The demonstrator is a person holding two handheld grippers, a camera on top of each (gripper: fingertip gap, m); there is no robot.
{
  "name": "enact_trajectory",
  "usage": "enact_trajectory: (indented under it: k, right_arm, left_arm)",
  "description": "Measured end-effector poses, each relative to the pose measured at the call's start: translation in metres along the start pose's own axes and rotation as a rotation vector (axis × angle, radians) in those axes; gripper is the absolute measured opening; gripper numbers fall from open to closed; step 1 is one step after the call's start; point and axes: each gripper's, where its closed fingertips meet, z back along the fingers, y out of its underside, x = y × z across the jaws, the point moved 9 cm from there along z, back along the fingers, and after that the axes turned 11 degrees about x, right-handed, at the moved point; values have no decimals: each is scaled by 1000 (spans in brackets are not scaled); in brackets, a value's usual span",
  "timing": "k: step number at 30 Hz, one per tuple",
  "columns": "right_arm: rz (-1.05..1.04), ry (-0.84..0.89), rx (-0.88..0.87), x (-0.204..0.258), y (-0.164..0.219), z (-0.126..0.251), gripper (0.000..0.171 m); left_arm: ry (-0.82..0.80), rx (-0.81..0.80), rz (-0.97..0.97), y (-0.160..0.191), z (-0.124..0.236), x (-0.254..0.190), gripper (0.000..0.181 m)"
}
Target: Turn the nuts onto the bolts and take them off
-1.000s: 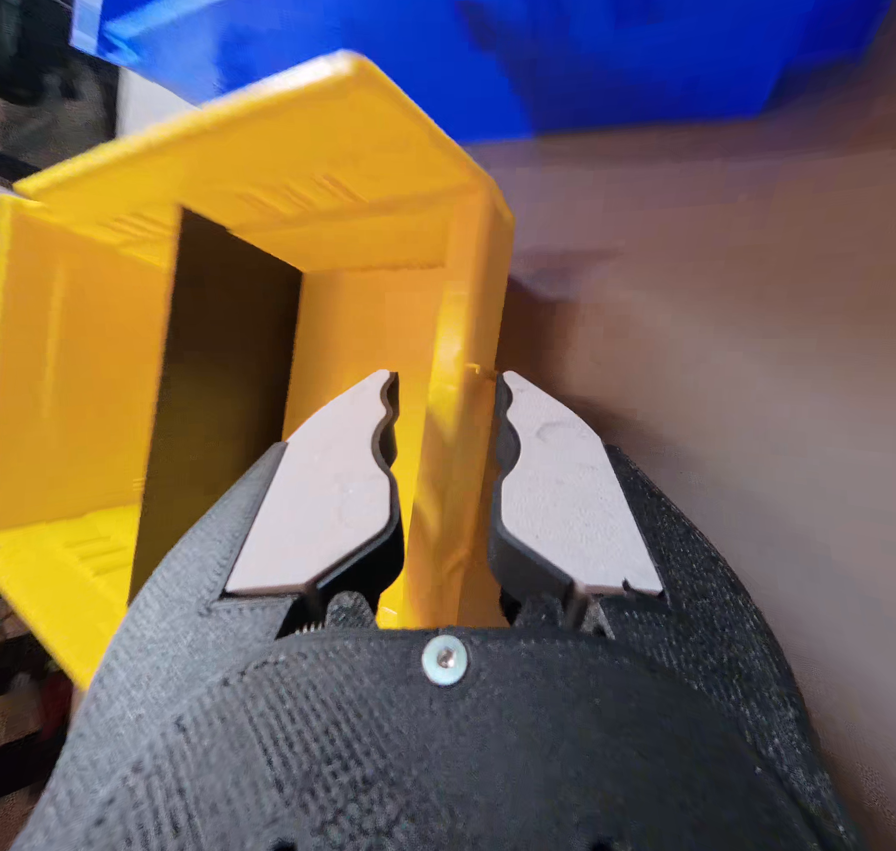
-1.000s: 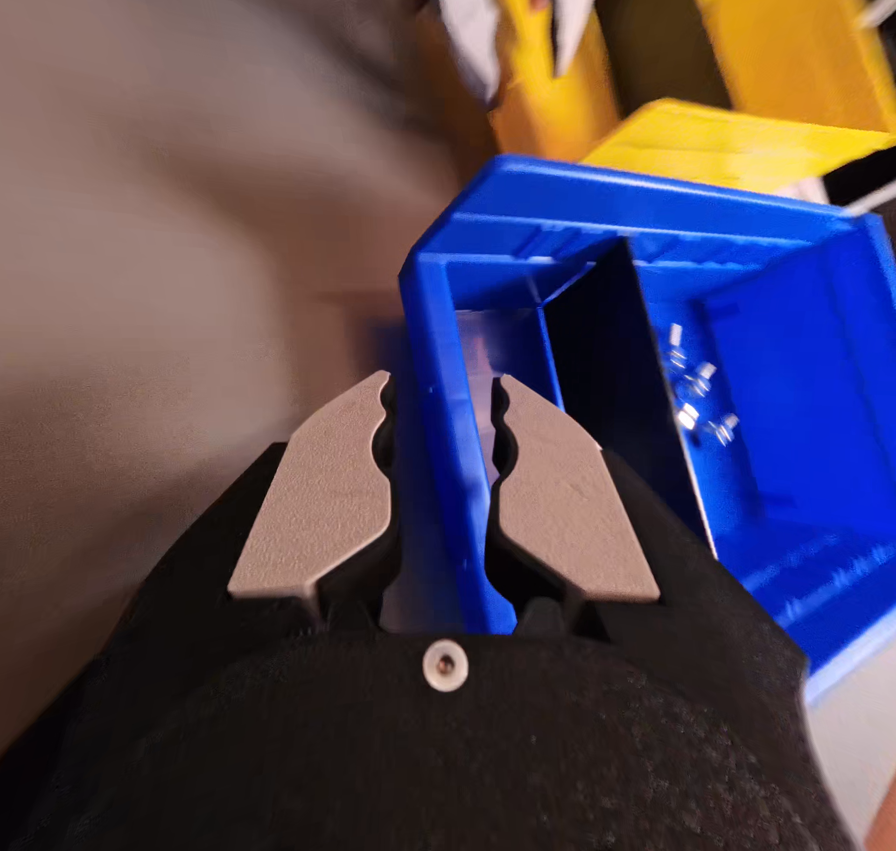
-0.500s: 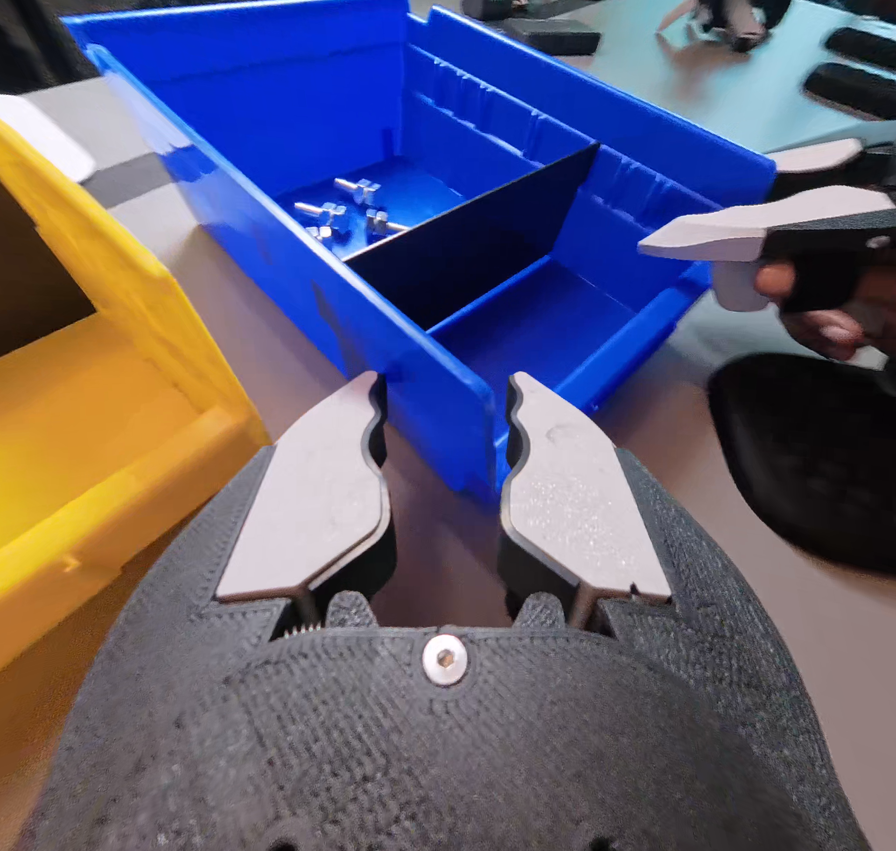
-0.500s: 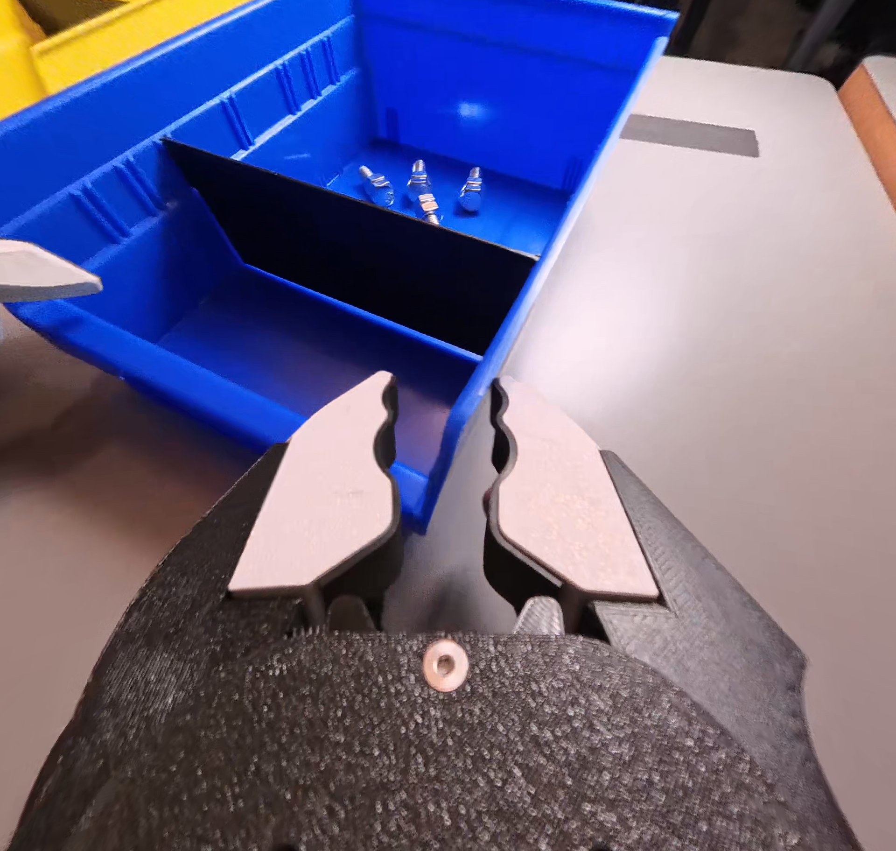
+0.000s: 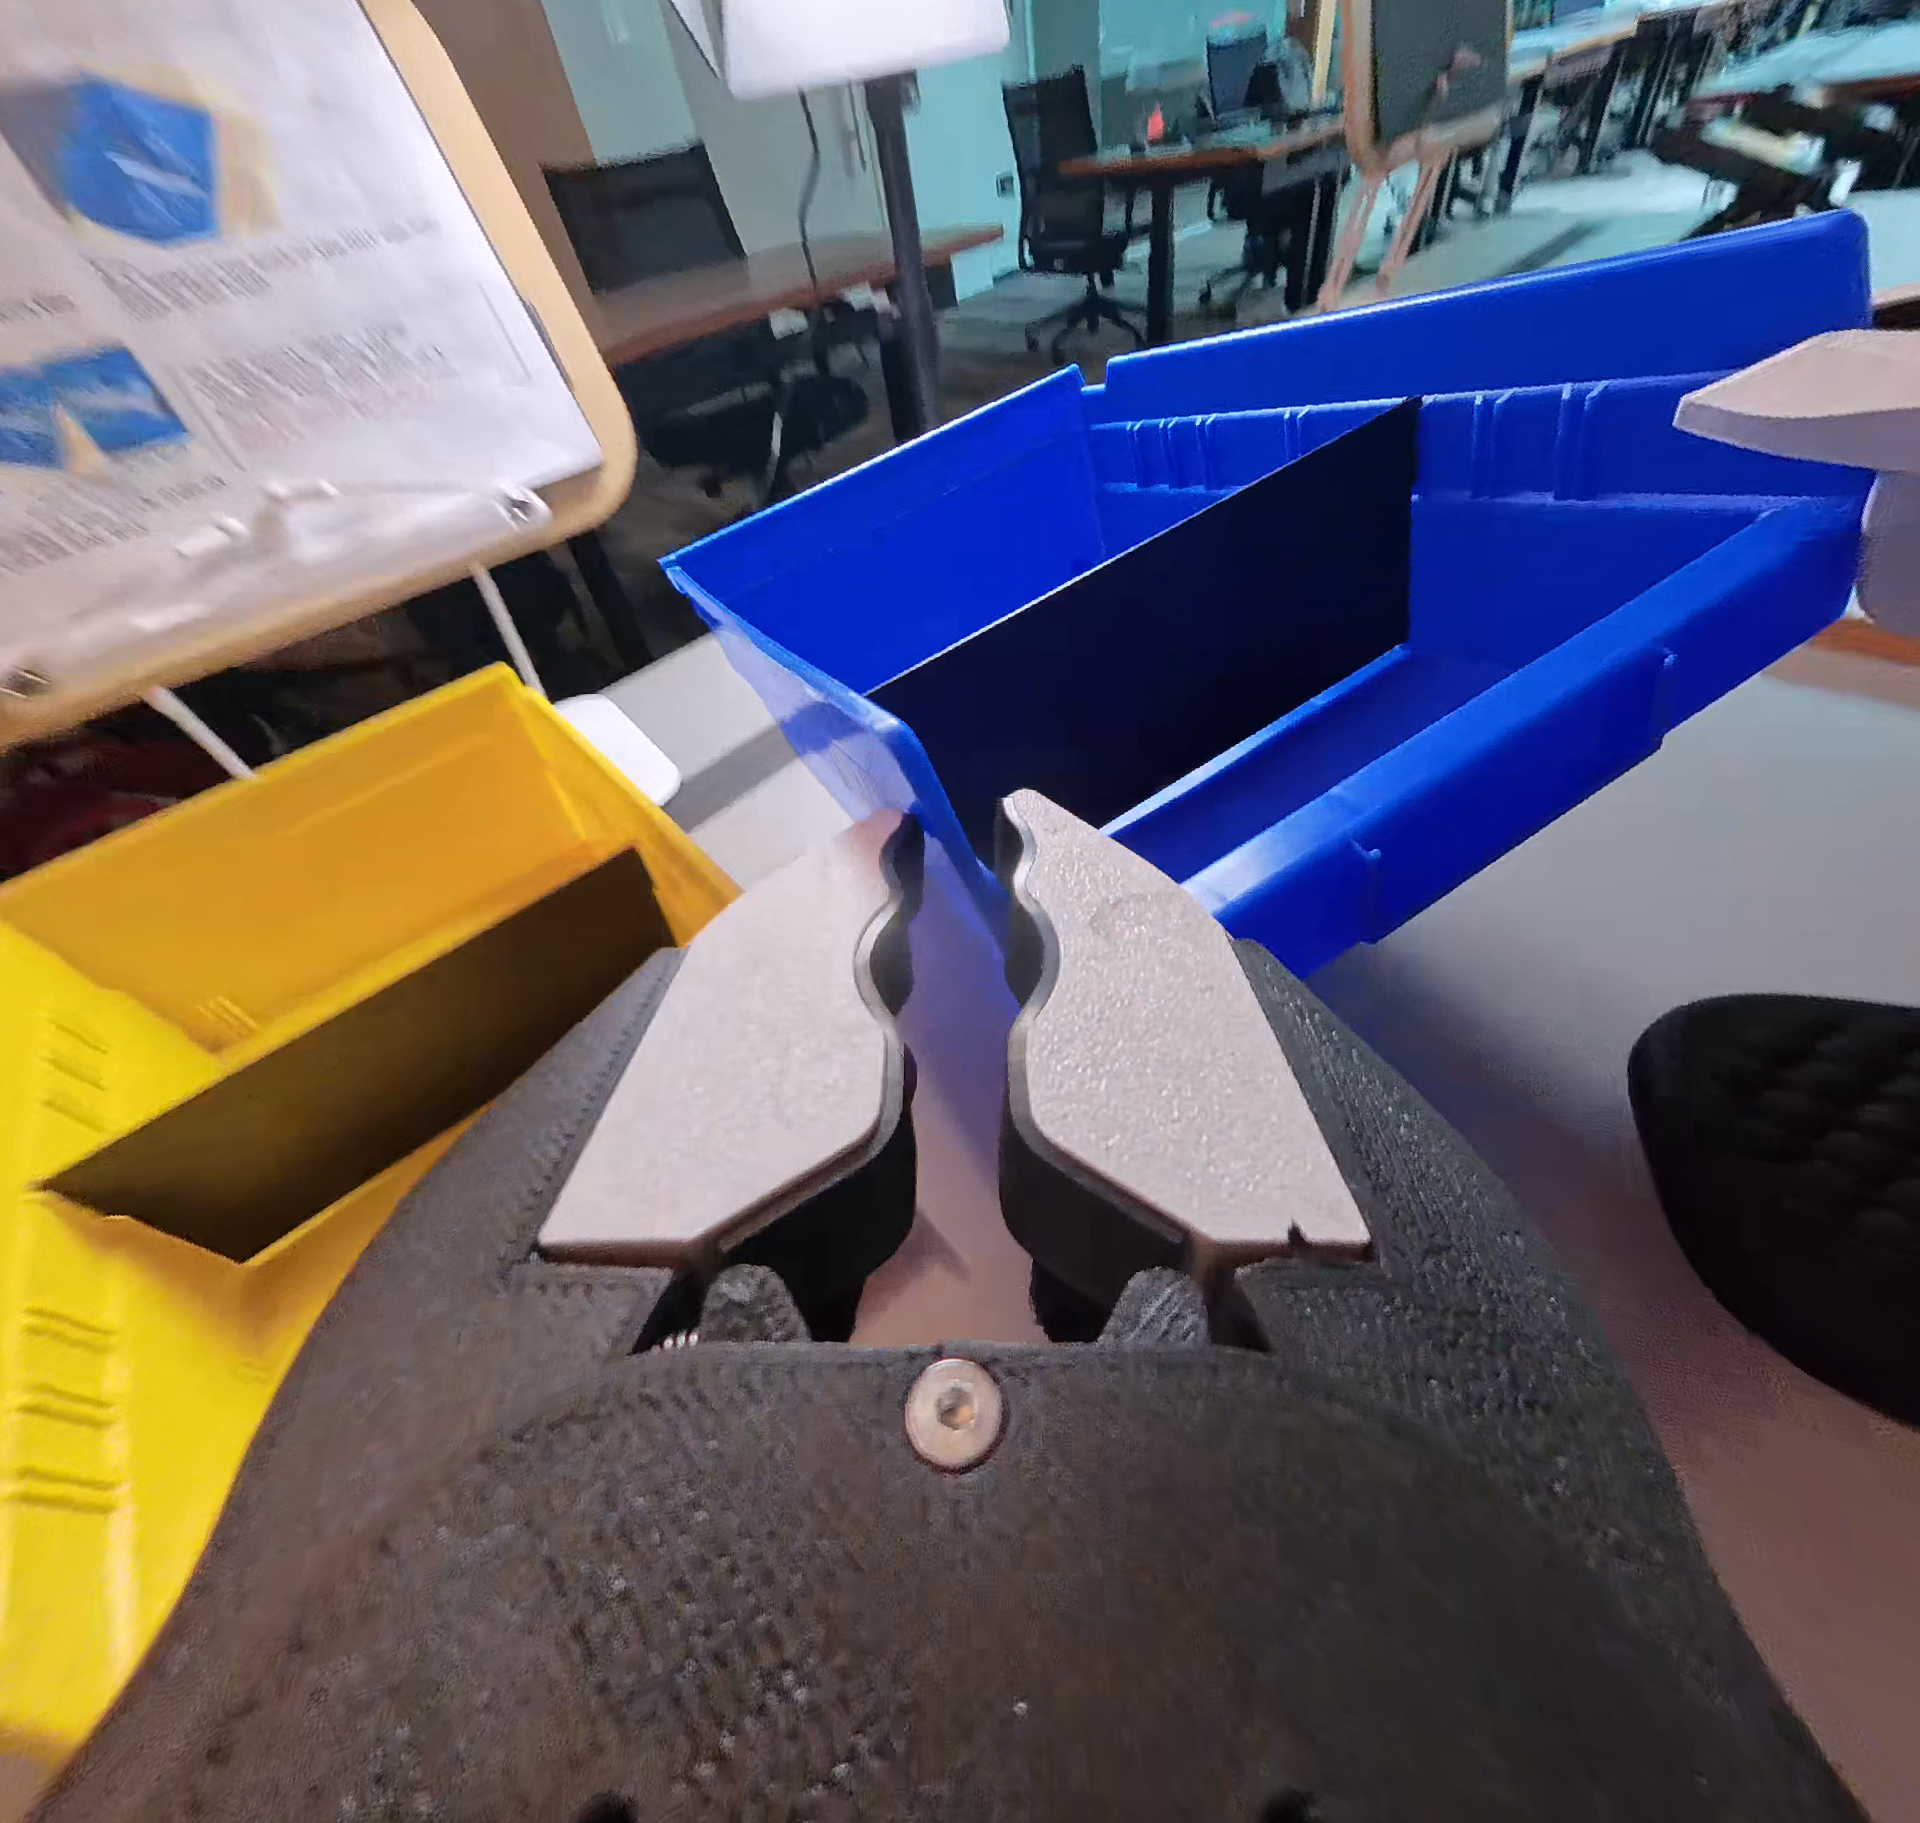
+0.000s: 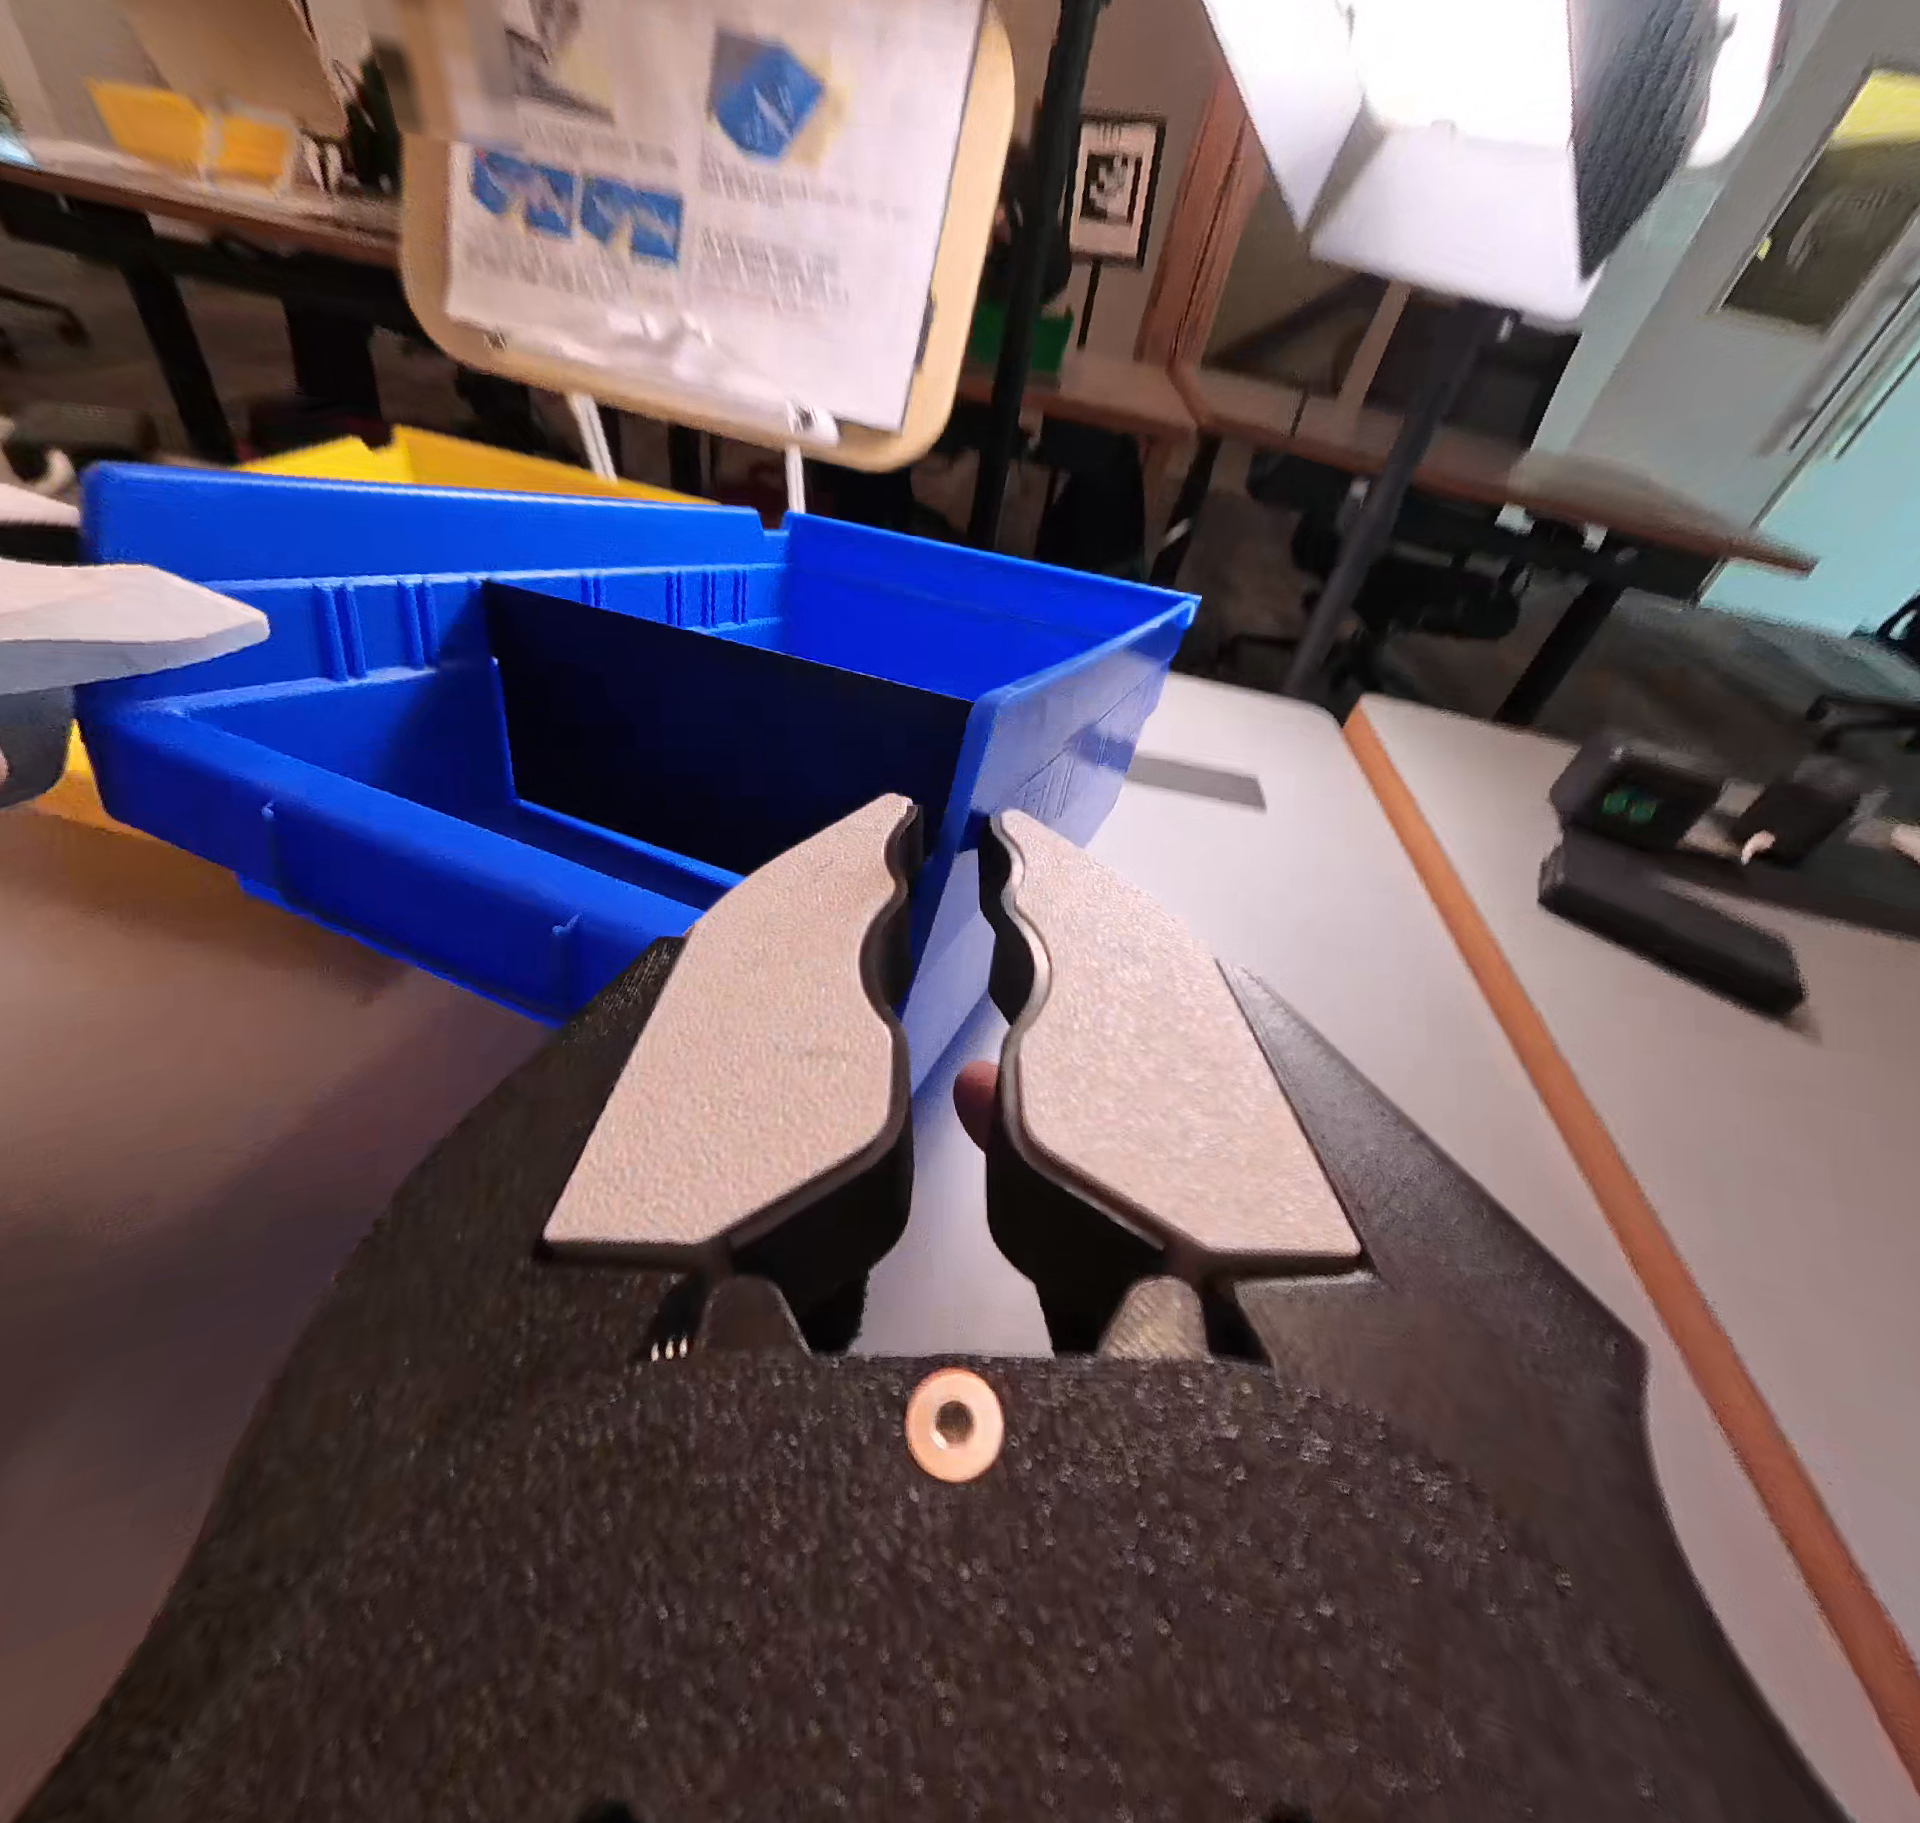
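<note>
A blue bin (image 5: 1455,817) with a black divider (image 5: 1195,651) stands on the grey table. My left gripper (image 5: 956,817) is shut on the bin's near left side wall at the corner. My right gripper (image 6: 948,817) is shut on the bin's right side wall (image 6: 1049,734) at its near corner. The bin's front (image 6: 416,838) and the divider (image 6: 727,734) also show in the right wrist view. Each view shows the other gripper's grey finger at its edge (image 5: 1808,402) (image 6: 125,620). No nuts or bolts are in sight; the compartment behind the divider is hidden.
A yellow bin (image 5: 312,890) with a dark divider stands close on the blue bin's left; its rim shows behind the blue bin (image 6: 468,464). A board with printed sheets (image 6: 707,163) hangs behind the bins. A second table with black devices (image 6: 1683,859) adjoins on the right. Spacing between my two grippers at the tips: around 20 cm.
Both grippers closed from open onto the blue bin's side walls. Both views tipped up, so the bolts in the far compartment dropped out of sight behind the divider.
</note>
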Motion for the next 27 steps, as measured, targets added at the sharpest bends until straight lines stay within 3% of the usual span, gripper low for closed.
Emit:
enact_trajectory:
  k: [3, 7, 14, 19, 23, 27]
  right_arm:
    - [37, -4, -117, 20, -39, 18, 10]
    - [56, -136, -260, 67, -85, 24, 12]
    - [68, -468, -328, 196, -125, -26, 13]
    - [51, -653, -251, 286, -107, -73, 13]
    - [33, -711, -191, 329, -66, -103, 13]
    - [61, -723, -133, 345, -27, -121, 14]
  left_arm:
    - [-71, -95, -14, -20, 42, 16, 14]
    - [-227, -146, -43, -27, 112, 53, 13]
    - [-518, -84, -9, 25, 229, 127, 12]
    - [-644, 12, 31, 90, 269, 165, 13]
    - [-649, 81, 59, 149, 266, 181, 12]
    - [-642, 73, 39, 194, 252, 182, 12]
